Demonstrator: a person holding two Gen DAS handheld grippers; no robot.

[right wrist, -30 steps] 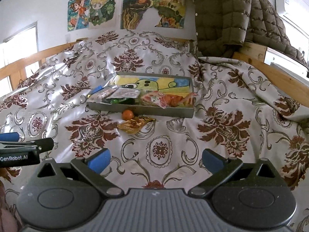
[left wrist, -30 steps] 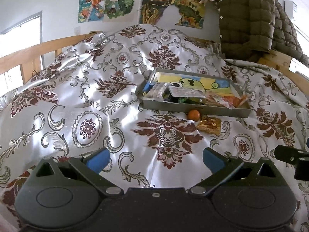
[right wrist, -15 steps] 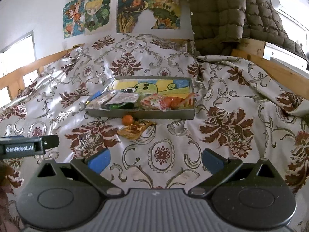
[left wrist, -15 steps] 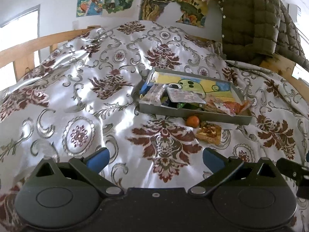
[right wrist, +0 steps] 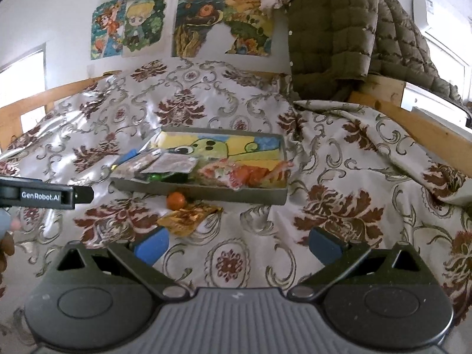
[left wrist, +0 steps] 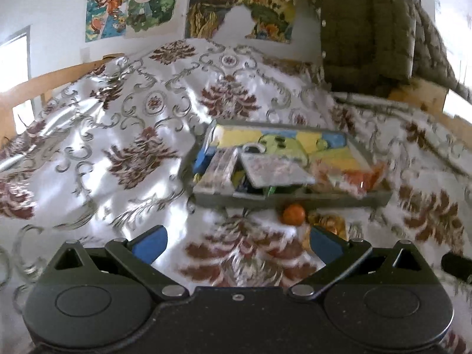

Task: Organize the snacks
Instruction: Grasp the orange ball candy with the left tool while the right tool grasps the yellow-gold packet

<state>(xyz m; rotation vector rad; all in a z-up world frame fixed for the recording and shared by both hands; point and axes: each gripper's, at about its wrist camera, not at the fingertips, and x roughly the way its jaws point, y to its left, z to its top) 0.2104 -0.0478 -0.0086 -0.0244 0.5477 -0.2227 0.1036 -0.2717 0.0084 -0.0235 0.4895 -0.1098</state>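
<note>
A grey tray [right wrist: 206, 191] with a cartoon-printed bottom lies on the bed and holds several snack packets; it also shows in the left wrist view [left wrist: 295, 199]. In front of it lie a small orange ball-shaped snack [right wrist: 175, 200] [left wrist: 293, 214] and a gold foil packet [right wrist: 185, 216] [left wrist: 330, 224]. My left gripper [left wrist: 236, 243] is open and empty, close before the orange snack. My right gripper [right wrist: 237, 243] is open and empty, a little short of the gold packet, which lies near its left finger.
The bed is covered by a shiny white quilt with brown floral pattern [right wrist: 339, 206]. Wooden bed rails [right wrist: 413, 124] run along both sides. An olive quilted jacket [right wrist: 339, 29] hangs at the back right. Posters [right wrist: 191, 20] are on the wall. The left gripper's side [right wrist: 44, 196] shows at left.
Both grippers have moved forward toward the tray. The tray, orange snack and gold packet now appear larger and closer. Both stay open.
</note>
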